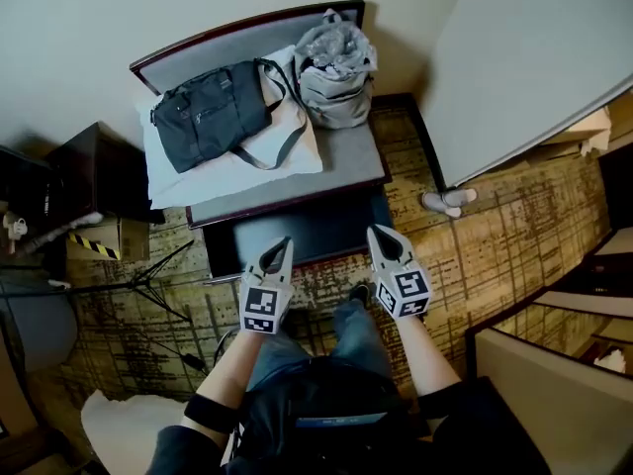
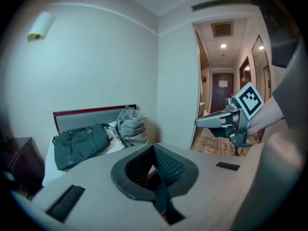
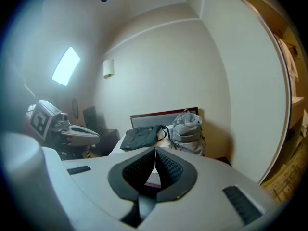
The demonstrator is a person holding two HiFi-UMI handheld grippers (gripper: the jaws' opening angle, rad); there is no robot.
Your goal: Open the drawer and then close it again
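At the far left stands a boxy dark wood cabinet (image 1: pixel 91 166), with a cardboard box (image 1: pixel 99 240) banded in yellow-and-black tape beside it and the thin black legs of a tripod (image 1: pixel 148 277) spread over the floor. Next comes a rectangular bench (image 1: pixel 346 156) with a smooth grey top and a dark red-brown wooden rim. On it a slouchy charcoal fabric duffel bag (image 1: pixel 213 112) lies across a white cloth (image 1: pixel 237 171), and a crinkled grey sack (image 1: pixel 336 62) sits upright just beside them. The drawer (image 1: pixel 297 231) shows as a flat dark panel under the bench's front edge; whether it sits flush cannot be told. Both tools hover above it, touching nothing. The left gripper (image 1: pixel 282 242) is clenched, its ribbed black pads meeting in a thin seam with nothing between them. The right gripper (image 1: pixel 382 234) is pressed together and empty as well. Worn, gold-and-brown patterned carpet (image 1: pixel 495 245) stretches away to the right.
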